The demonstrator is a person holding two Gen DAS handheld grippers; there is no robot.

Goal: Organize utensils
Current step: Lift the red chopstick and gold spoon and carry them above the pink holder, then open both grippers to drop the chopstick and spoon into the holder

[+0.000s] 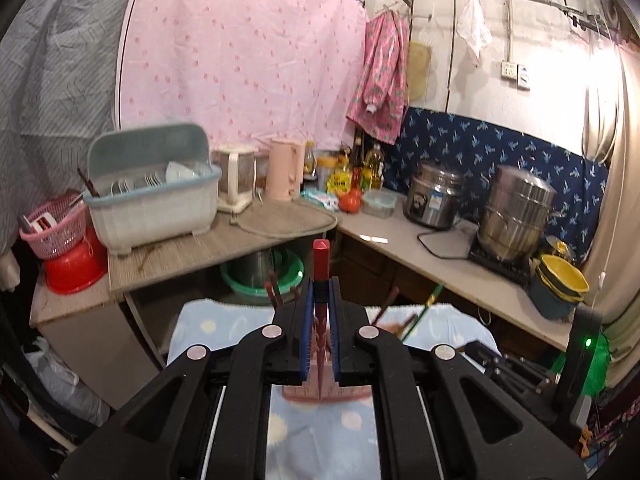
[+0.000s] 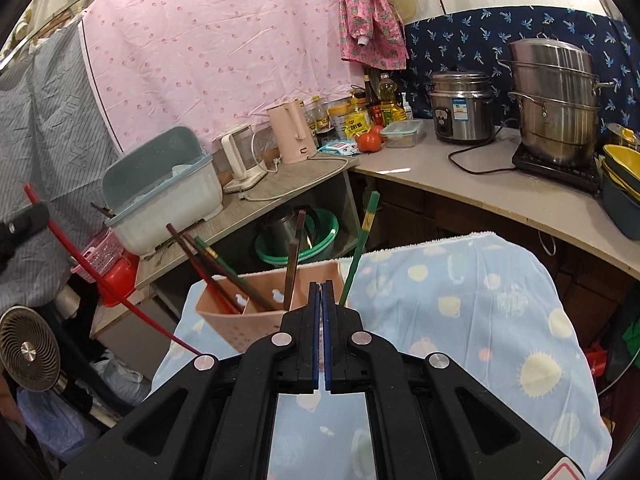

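Note:
My left gripper (image 1: 321, 284) is shut on a red chopstick (image 1: 321, 256) that pokes out past its pads, raised above the pink utensil holder (image 1: 326, 394). In the right wrist view the same red chopstick (image 2: 100, 280) slants across the left side, with part of the left gripper's black body on it at the edge. The pink holder (image 2: 236, 320) stands on the blue patterned towel (image 2: 460, 300) with several dark and green chopsticks (image 2: 362, 240) in it. My right gripper (image 2: 321, 288) is shut with nothing between its pads, just behind the holder.
A pale blue dish rack (image 1: 152, 196) with plates, two kettles (image 1: 282, 168), bottles, a tomato, a rice cooker (image 1: 434, 196) and a steel steamer (image 1: 514, 216) line the L-shaped counter. A pink basket (image 1: 54, 224), red basin and green basin (image 2: 298, 236) sit lower down. A small fan (image 2: 28, 354) stands at left.

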